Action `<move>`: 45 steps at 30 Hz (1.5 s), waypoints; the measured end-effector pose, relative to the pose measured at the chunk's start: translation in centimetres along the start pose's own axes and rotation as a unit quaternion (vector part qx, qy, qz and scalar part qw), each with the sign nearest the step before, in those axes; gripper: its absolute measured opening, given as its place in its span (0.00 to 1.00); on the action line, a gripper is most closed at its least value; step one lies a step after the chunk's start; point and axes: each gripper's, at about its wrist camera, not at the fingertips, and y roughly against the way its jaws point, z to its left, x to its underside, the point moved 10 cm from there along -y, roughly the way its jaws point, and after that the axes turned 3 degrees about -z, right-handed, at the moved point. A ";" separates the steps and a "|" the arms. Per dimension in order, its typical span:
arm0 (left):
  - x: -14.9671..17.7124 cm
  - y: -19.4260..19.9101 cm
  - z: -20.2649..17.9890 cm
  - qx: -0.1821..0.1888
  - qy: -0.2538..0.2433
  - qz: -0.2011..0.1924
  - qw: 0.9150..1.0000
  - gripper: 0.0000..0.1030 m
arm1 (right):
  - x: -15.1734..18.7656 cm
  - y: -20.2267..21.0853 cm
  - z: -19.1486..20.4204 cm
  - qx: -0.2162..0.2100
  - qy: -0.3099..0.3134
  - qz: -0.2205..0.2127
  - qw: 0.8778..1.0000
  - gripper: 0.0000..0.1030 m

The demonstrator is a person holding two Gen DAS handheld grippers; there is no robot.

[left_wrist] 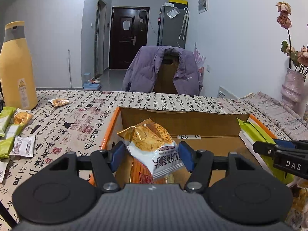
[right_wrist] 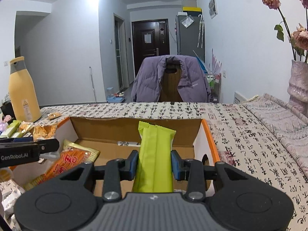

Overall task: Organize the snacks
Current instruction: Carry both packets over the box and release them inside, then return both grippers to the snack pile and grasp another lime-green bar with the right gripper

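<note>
My left gripper (left_wrist: 152, 155) is shut on a white and gold cracker packet (left_wrist: 152, 144), held over the left part of an open cardboard box (left_wrist: 179, 119) with orange rims. My right gripper (right_wrist: 155, 163) is shut on a long green snack packet (right_wrist: 155, 154), held upright over the right part of the same box (right_wrist: 134, 124). An orange noodle packet (right_wrist: 65, 163) lies inside the box at the left. The green packet and the right gripper also show at the right in the left wrist view (left_wrist: 256, 132).
A yellow bottle (left_wrist: 16, 67) stands at the table's left. Several loose snack packets (left_wrist: 13, 132) lie beside it, and one small packet (left_wrist: 58, 102) lies further back. A chair with a purple jacket (left_wrist: 163, 71) stands behind the table. A vase of flowers (right_wrist: 298, 80) stands at the right.
</note>
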 end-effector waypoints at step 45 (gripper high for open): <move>-4.2 10.7 -0.3 0.014 0.036 -0.079 0.996 1.00 | -2.3 10.1 1.3 0.012 0.019 -0.065 0.998 1.00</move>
